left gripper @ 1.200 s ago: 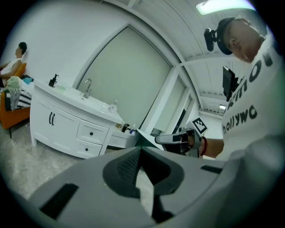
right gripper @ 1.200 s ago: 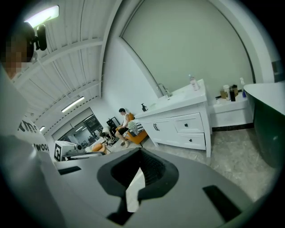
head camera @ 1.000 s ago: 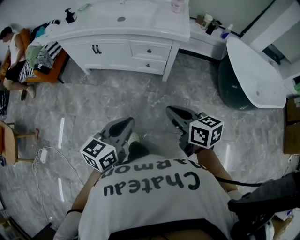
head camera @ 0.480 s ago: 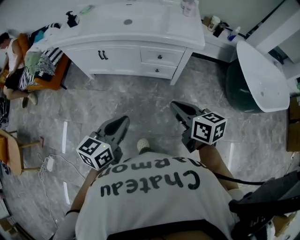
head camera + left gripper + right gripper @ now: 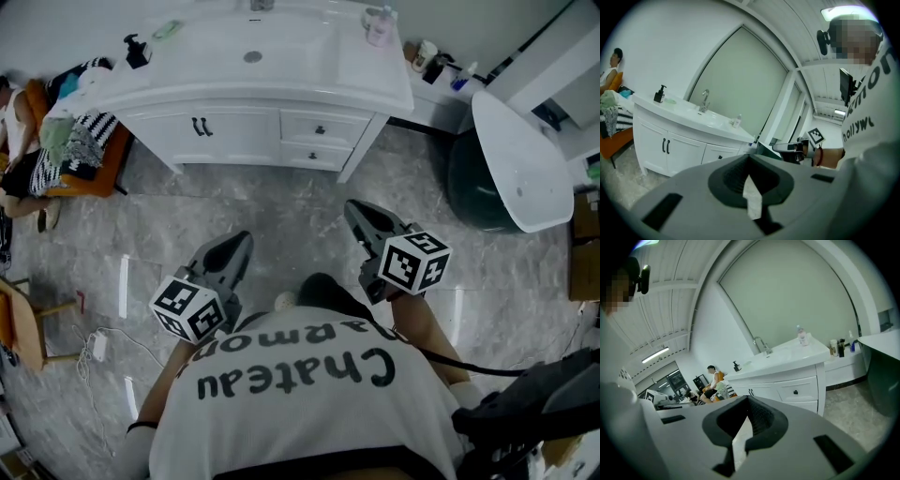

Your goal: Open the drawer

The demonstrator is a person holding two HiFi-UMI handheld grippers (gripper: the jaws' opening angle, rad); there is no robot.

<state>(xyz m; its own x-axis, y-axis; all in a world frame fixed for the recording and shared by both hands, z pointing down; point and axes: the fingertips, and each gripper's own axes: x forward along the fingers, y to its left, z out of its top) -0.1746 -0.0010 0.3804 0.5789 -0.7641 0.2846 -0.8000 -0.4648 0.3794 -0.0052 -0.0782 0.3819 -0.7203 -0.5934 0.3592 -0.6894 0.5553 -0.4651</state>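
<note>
The upper drawer (image 5: pixel 320 128) and the lower drawer (image 5: pixel 313 156) sit at the right end of the white vanity (image 5: pixel 309 70), beside the cupboard doors (image 5: pixel 199 127). Both drawers are closed, each with a small dark knob.

Change since the earlier head views: the vanity now lies lower and nearer in the frame. The person has been walking toward it across the marble floor (image 5: pixel 272 206).

The left hand-held gripper (image 5: pixel 239 244) is clenched and empty. The right hand-held gripper (image 5: pixel 353 210) is also clenched and empty. Both point toward the vanity and remain well apart from it.

Assessment: approach phase, no contact with the drawers yet. The right hand-held gripper is the one better aligned with the drawers; its jaws must be released before they can take a knob.
</note>
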